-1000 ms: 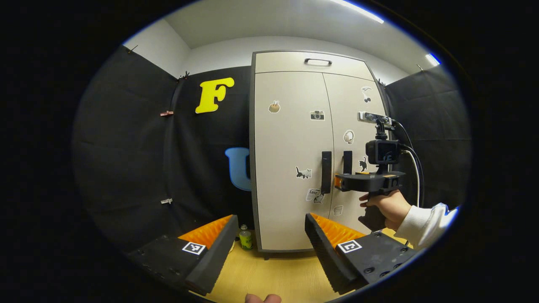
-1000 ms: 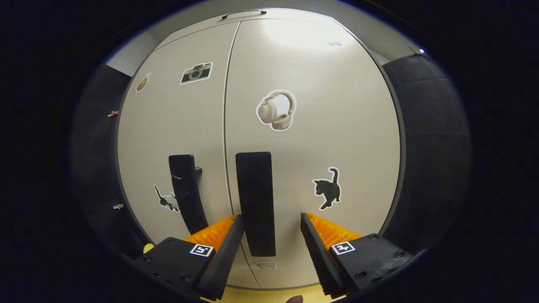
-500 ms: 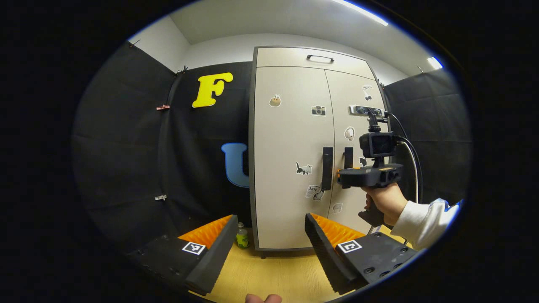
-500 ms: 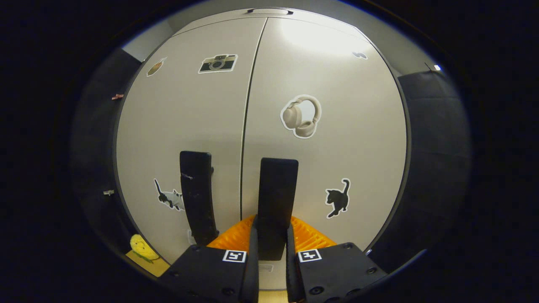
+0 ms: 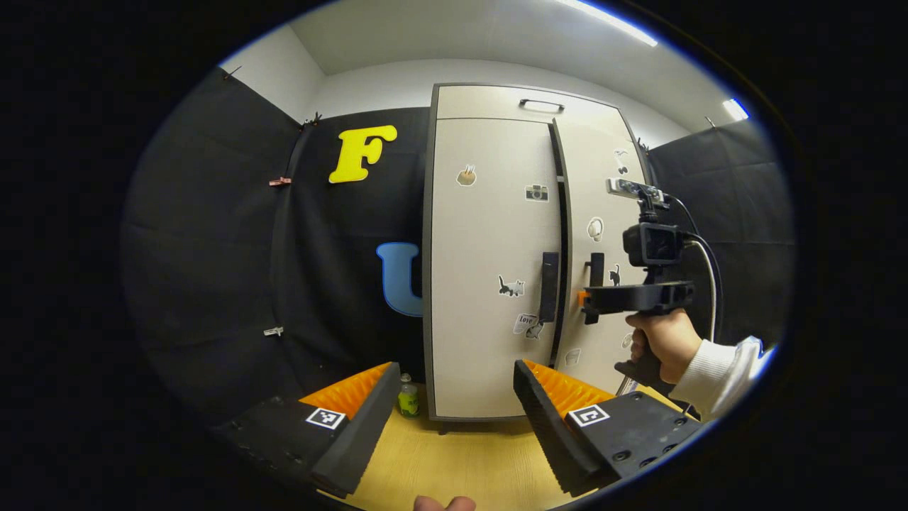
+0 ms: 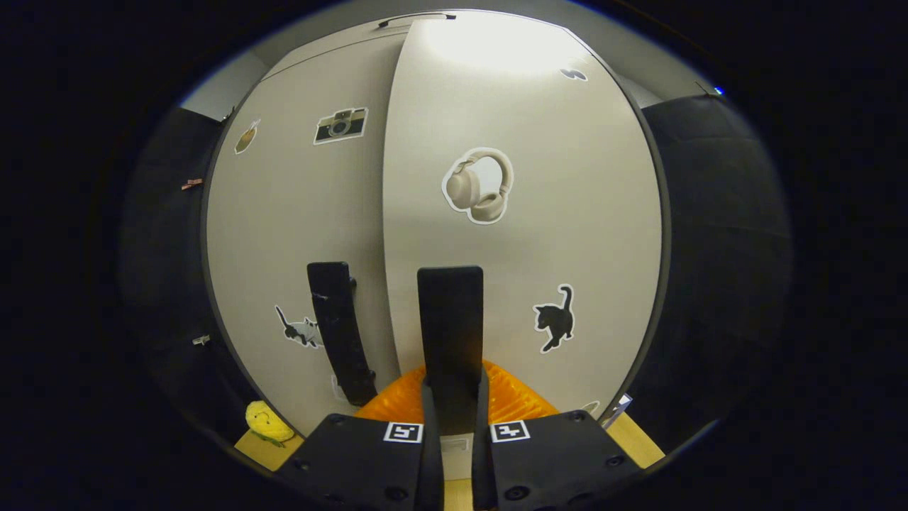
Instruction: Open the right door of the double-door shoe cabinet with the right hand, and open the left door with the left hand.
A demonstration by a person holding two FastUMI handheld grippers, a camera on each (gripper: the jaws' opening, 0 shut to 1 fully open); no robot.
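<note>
The left gripper view looks from well back, over its own fingers (image 5: 355, 426), straight at the whole shoe cabinet (image 5: 489, 284), with floor between. The right gripper view sits close against the right door (image 6: 525, 213), its fingers (image 6: 429, 454) at the bottom centre. Both views share the two door fronts and the two handles.

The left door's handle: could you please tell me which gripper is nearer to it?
Right. The right gripper is shut on the right door's handle, right beside the left door's handle. The left gripper hangs open, well back from the cabinet.
</note>
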